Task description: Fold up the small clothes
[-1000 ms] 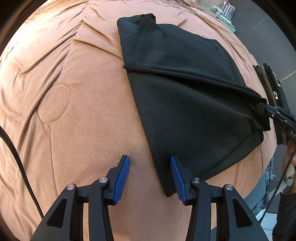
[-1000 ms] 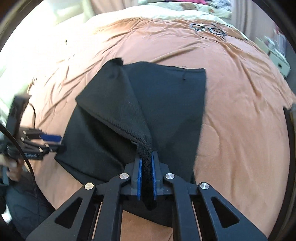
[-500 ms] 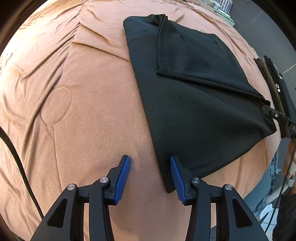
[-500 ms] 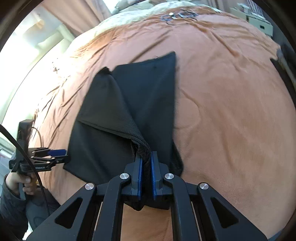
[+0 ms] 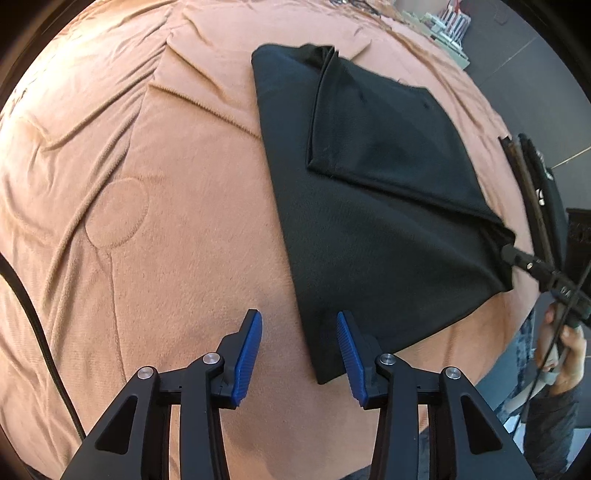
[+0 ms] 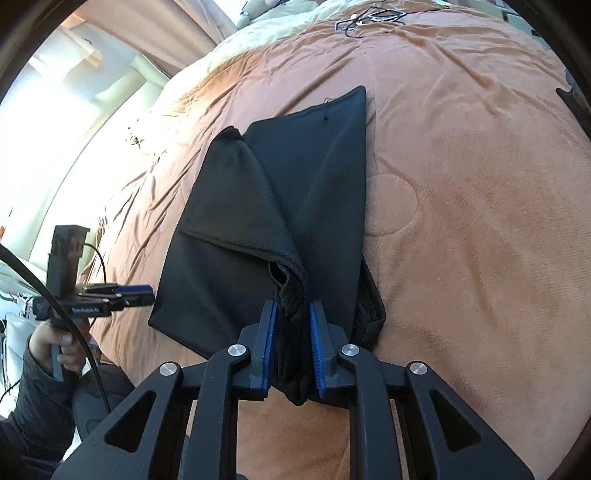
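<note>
The black garment lay half-folded near the front edge of the orange blanket, its gathered corner between the right gripper whose jaws had just been opening, while the left gripper hovered with fingers apart, empty, by its near corner.

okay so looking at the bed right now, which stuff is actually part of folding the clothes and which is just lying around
Part of the job:
- black garment, partly folded on the orange blanket
- right gripper, jaws just been opening, the cloth's corner between them
- left gripper, open at the near corner

Just lying about:
- tangle of cables
- dark items at the bed's edge
</note>
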Demonstrator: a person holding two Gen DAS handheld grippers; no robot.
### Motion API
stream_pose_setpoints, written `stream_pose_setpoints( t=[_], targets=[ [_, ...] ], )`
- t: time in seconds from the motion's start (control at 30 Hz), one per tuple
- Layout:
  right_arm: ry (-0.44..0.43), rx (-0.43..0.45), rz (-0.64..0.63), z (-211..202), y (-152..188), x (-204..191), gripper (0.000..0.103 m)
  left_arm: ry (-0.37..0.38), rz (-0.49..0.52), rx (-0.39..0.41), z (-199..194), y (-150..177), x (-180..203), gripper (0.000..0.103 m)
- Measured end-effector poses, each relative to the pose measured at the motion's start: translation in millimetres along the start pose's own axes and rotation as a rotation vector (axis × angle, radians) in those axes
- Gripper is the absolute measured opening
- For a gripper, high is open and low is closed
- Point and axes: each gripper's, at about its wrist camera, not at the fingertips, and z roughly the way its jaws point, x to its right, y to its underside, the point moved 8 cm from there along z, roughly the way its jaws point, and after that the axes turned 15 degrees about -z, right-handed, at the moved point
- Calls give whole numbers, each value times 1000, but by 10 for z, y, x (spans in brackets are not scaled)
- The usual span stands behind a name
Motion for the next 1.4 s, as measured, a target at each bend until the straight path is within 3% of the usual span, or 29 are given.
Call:
stream_pose_setpoints(
  t=[0.07, 0.1, 0.13, 0.3, 0.37, 0.43, 0.53, 0.73, 1.13, 1.27, 1.4],
  targets=[
    [-32, 10, -1, 4, -29, -19, 26, -12, 4, 3, 2, -4, 11, 45],
    [-25, 7, -8, 9, -30, -20, 46, -17, 6, 0, 14, 6, -5, 45],
    [-10, 2, -15, 15, -26, -11, 60, -22, 7, -6, 40, 11, -15, 45],
    [51, -32, -45, 80, 12, -10, 59, -42, 12, -25, 174, 73, 43, 45],
    [67, -34, -49, 79, -4, -13, 42, -64, 28, -8, 187, 82, 78, 45],
    [91, -47, -42, 106, -17, -10, 17, -91, 58, 0, 197, 101, 100, 44],
    [120, -25, -20, 43, -52, 63, 5, -142, 111, 0, 214, 146, 127, 35],
    [111, 14, 68, -26, 25, 240, 3, -164, 145, -5, 229, 181, 143, 31],
    [164, -12, 3, -207, 104, 139, 4, -169, 177, -4, 233, 196, 224, 31],
    [96, 16, 18, -340, 130, 39, 5, -144, 158, -5, 164, 180, 187, 30],
    [57, 14, 15, -375, 217, -26, 18, -109, 132, 14, 104, 133, 213, 30]
  ],
)
